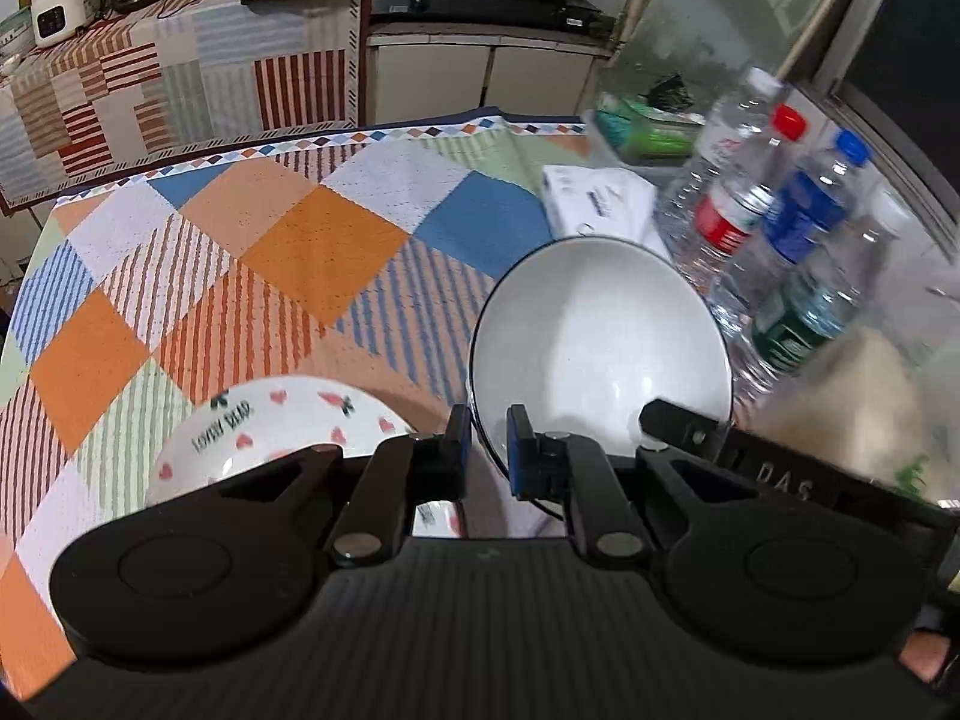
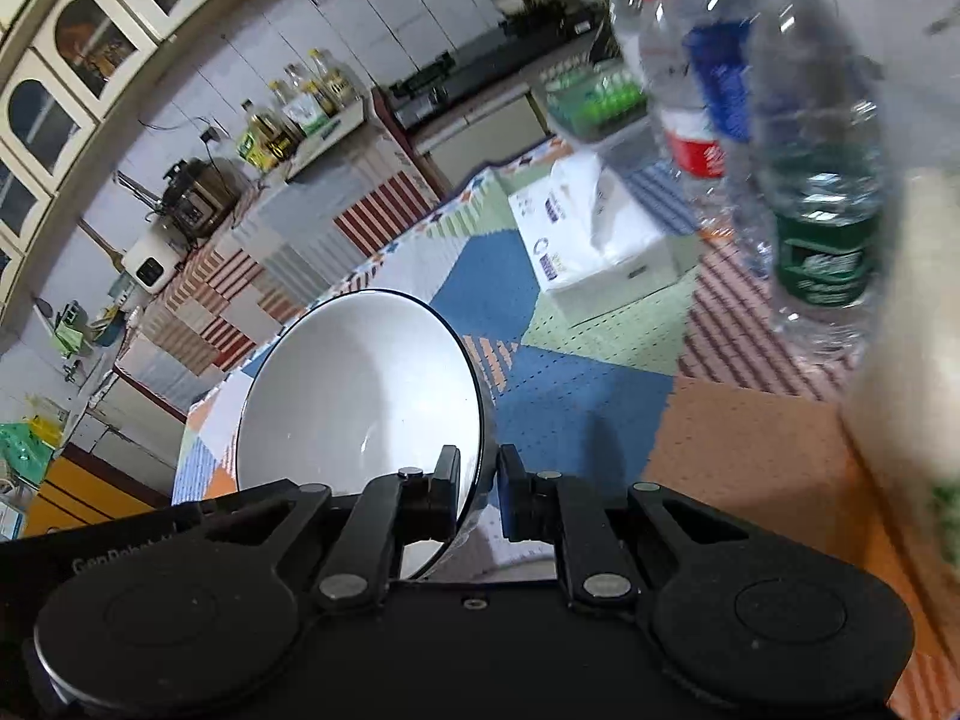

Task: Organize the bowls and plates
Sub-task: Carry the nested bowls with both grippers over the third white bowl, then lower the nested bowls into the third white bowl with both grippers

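Observation:
A white bowl with a dark rim (image 1: pixel 600 348) (image 2: pixel 360 396) is held tilted on edge above the checked tablecloth. My left gripper (image 1: pixel 487 447) is shut on its rim at one side. My right gripper (image 2: pixel 480 489) is shut on the rim at the other side; its black body (image 1: pixel 690 429) shows behind the bowl in the left wrist view. A white dish with red hearts and the words "LOVELY BEAR" (image 1: pixel 270 432) lies on the cloth just left of my left gripper, partly hidden by it.
Three water bottles (image 1: pixel 780 228) (image 2: pixel 822 192) stand at the table's right side. A white tissue box (image 1: pixel 600 198) (image 2: pixel 594 240) lies beyond the bowl, a green package (image 1: pixel 648 132) behind it. A pale blurred object (image 2: pixel 912 330) is close on the right. Kitchen counters stand behind.

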The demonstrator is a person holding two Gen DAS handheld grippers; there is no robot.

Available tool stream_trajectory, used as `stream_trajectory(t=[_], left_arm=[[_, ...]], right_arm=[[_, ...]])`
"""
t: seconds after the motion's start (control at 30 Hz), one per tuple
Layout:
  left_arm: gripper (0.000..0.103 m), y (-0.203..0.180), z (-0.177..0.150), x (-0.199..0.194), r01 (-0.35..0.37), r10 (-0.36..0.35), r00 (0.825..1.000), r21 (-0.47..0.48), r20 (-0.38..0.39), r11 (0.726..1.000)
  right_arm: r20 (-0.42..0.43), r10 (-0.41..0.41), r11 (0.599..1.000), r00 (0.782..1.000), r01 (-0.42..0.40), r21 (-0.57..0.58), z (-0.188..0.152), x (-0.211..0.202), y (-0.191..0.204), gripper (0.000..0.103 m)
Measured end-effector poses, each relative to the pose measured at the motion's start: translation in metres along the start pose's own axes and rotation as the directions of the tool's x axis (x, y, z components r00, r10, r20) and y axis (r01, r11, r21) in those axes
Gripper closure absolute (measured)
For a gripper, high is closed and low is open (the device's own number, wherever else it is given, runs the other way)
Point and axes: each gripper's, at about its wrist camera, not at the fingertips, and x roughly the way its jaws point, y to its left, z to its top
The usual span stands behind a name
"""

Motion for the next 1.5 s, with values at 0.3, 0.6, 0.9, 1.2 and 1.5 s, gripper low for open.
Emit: stream_trajectory(t=[0.3, 0.6, 0.9, 1.2, 1.5], left_arm=[[0.092, -0.027, -0.037, -0.036, 0.032, -0.032, 0.999, 0.014, -0.033, 0.999], [0.092, -0.045, -0.063, -0.038, 0.022, -0.017, 0.997, 0.061, -0.074, 0.998], [0.092, -0.034, -0.072, -0.018, 0.032, -0.032, 0.991, -0.002, -0.131, 0.999], [0.092, -0.035, -0.078, -0.001, -0.011, 0.013, 0.981, 0.011, -0.195, 1.0], [0.092, -0.034, -0.079, 0.011, -0.038, 0.036, 0.973, -0.004, -0.226, 0.999]], right_arm=[[0.063, -0.007, 0.996, 0.998, 0.012, -0.088, -0.012, -0.061, -0.001, 0.087], [0.028, 0.016, 0.996, 0.999, -0.014, -0.088, -0.034, -0.08, -0.028, 0.087], [-0.007, 0.037, 0.996, 0.999, -0.038, -0.075, -0.046, -0.064, -0.041, 0.087], [-0.065, 0.002, 0.991, 0.998, -0.01, -0.134, -0.055, -0.05, -0.04, 0.086], [-0.064, -0.044, 0.972, 0.997, 0.028, -0.233, -0.061, -0.046, -0.032, 0.086]])
